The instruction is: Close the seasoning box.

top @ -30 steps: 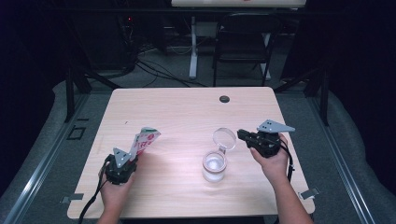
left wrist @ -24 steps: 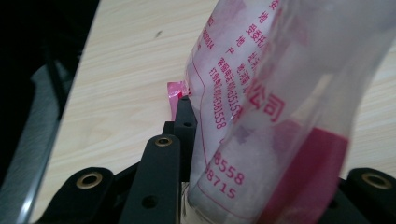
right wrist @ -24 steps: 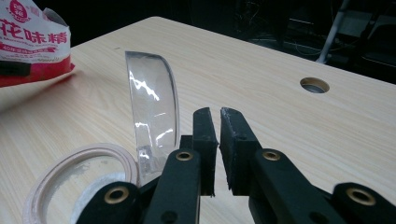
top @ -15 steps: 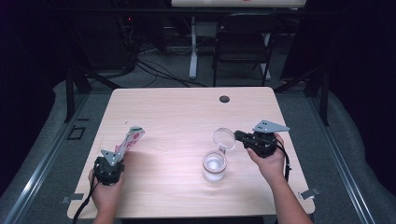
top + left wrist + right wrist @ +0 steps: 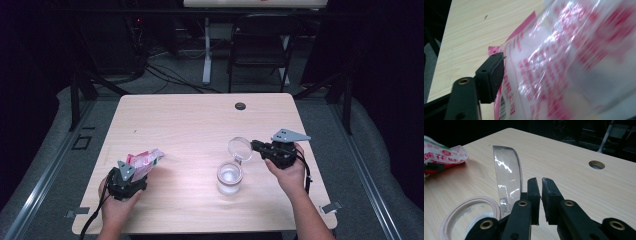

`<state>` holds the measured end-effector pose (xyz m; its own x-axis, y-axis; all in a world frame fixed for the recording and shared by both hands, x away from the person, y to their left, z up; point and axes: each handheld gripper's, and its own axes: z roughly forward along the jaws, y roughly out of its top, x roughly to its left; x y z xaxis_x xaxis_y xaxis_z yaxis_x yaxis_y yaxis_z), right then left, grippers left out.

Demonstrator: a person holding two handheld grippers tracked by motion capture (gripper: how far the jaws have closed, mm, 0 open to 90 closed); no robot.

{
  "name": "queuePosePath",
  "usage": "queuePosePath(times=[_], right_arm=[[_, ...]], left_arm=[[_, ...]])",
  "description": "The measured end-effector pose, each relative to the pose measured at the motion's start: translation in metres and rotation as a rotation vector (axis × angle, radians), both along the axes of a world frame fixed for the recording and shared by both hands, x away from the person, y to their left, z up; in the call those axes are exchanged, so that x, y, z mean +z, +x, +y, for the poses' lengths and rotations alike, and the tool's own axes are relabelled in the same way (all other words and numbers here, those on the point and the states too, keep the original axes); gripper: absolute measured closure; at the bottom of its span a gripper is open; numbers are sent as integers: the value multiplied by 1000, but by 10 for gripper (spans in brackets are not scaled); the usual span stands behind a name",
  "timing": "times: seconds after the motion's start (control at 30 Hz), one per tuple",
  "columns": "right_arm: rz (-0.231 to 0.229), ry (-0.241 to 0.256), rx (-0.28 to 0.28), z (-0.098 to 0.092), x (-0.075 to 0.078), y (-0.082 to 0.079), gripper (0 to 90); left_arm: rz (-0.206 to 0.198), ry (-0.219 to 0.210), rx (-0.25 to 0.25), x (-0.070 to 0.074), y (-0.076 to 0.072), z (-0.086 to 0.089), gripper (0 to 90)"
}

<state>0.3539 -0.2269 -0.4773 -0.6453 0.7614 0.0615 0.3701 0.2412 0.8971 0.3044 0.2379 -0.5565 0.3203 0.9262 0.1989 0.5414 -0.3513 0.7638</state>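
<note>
A red-and-white plastic packet [image 5: 145,160] sits low over the table's front left, and my left gripper [image 5: 135,173] is shut on its near end. In the left gripper view the packet [image 5: 564,62] presses against one black finger [image 5: 490,77] and hides the other. A clear jar [image 5: 230,178] with a pinkish rim [image 5: 471,203] stands right of centre. Its clear lid [image 5: 240,148] stands raised above the rim. My right gripper [image 5: 256,146] is shut with its tips at the lid's right edge. The lid [image 5: 507,180] stands edge-on beside the left jaw of that gripper [image 5: 541,181], and nothing shows between the tips.
The wooden table [image 5: 190,120] has a round cable hole [image 5: 240,106] near its far edge, also seen as the hole [image 5: 597,164]. A dark chair [image 5: 260,47] and cables lie on the floor beyond the table. The packet [image 5: 441,156] lies far left of the jar.
My left gripper has drawn back towards the front left and tipped the packet down closer to the table. The right gripper and the raised lid have barely shifted.
</note>
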Motion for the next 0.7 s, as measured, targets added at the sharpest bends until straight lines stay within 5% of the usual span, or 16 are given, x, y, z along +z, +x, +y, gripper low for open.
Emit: queuePosePath(times=[0.2, 0.43, 0.7], right_arm=[[6, -4, 10, 0, 1, 0, 839], [-6, -13, 44, 9, 4, -5, 830], [-30, -18, 87, 21, 10, -14, 823]], left_arm=[[-17, -49, -52, 10, -10, -12, 262], [-54, -95, -176, 19, -21, -39, 255], [-31, -111, -283, 20, -25, -71, 251]])
